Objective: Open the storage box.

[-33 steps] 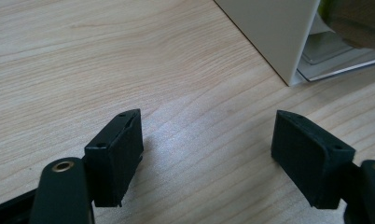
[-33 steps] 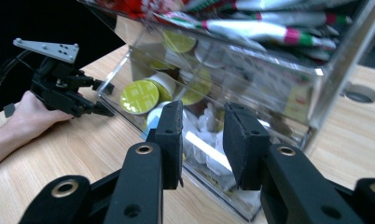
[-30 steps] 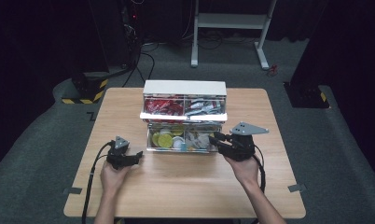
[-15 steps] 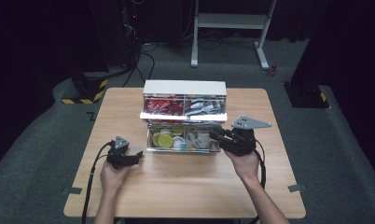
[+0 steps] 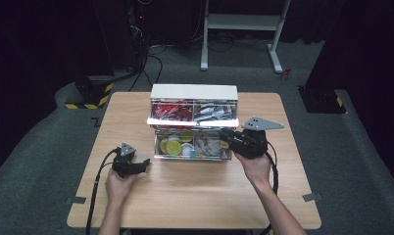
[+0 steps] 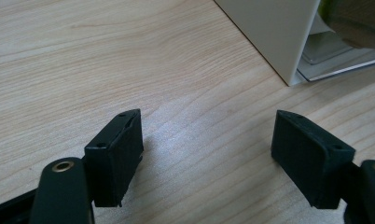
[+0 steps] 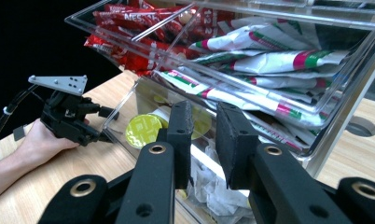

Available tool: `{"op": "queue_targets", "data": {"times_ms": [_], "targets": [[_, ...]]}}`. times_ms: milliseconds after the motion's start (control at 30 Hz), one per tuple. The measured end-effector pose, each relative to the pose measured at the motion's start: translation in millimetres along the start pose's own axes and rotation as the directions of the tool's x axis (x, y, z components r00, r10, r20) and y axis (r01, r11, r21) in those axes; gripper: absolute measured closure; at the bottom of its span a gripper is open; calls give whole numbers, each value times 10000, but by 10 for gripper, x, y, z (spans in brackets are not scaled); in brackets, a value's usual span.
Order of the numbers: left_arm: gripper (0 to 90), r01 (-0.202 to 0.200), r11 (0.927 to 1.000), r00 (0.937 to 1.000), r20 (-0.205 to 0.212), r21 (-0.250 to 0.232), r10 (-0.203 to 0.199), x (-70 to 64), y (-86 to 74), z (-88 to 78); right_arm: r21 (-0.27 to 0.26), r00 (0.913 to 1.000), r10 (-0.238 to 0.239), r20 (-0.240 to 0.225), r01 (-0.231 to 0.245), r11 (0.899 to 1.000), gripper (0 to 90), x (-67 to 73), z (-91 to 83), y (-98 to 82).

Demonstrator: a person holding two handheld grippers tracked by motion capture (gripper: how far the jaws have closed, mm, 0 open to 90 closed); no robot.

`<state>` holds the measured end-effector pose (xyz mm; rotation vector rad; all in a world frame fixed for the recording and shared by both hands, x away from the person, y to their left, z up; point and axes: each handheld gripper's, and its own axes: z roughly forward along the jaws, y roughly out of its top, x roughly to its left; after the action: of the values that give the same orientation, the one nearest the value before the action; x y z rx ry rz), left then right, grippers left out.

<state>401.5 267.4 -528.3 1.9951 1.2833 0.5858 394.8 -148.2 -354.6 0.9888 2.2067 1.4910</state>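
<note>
the work in hand is at the clear box in the middle of the worktop. the right claw reaches into the right half of the box's lower tray, where the white packets lie heaped. in the right gripper view they sit crumpled just below and behind the right claw.

that claw's jaws have just been closing and now stand pressed almost together with only a slim slit left. nothing can be made out between the pads, so whether a packet edge is caught there is unclear. the left claw is spread wide with nothing in it. it rests low over bare wood just off the box's left front corner.

the packets look light, thin and limp, more paper or film than anything stiff. they would likely crumple and slide rather than break. a pinch on a raised edge or a corner poking above the heap seems the best hold, since a flat face gives the pads little to bite.

they lie jumbled with no shared direction. the long axis of any single one cannot be told from here.
</note>
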Motion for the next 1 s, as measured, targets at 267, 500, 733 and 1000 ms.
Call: {"op": "queue_targets", "data": {"times_ms": [267, 500, 733, 1000], "targets": [[254, -1, 10000, 10000, -2, -1, 1, 0, 0, 0, -37, 9999, 49, 154, -49, 10000, 763, -18, 28, 23], [254, -2, 10000, 10000, -2, 0, 2, 0, 0, 0, -95, 9997, 54, 241, -51, 9999, 763, -17, 51, 38], [253, 1, 10000, 10000, 7, 12, -1, 2, 1, 0, -232, 9994, 30, 350, -22, 9997, 762, -13, 40, 85], [253, 0, 10000, 10000, -2, 12, 0, 1, 1, 0, -370, 9989, -108, 466, 125, 9992, 754, -11, 12, 187]]}}
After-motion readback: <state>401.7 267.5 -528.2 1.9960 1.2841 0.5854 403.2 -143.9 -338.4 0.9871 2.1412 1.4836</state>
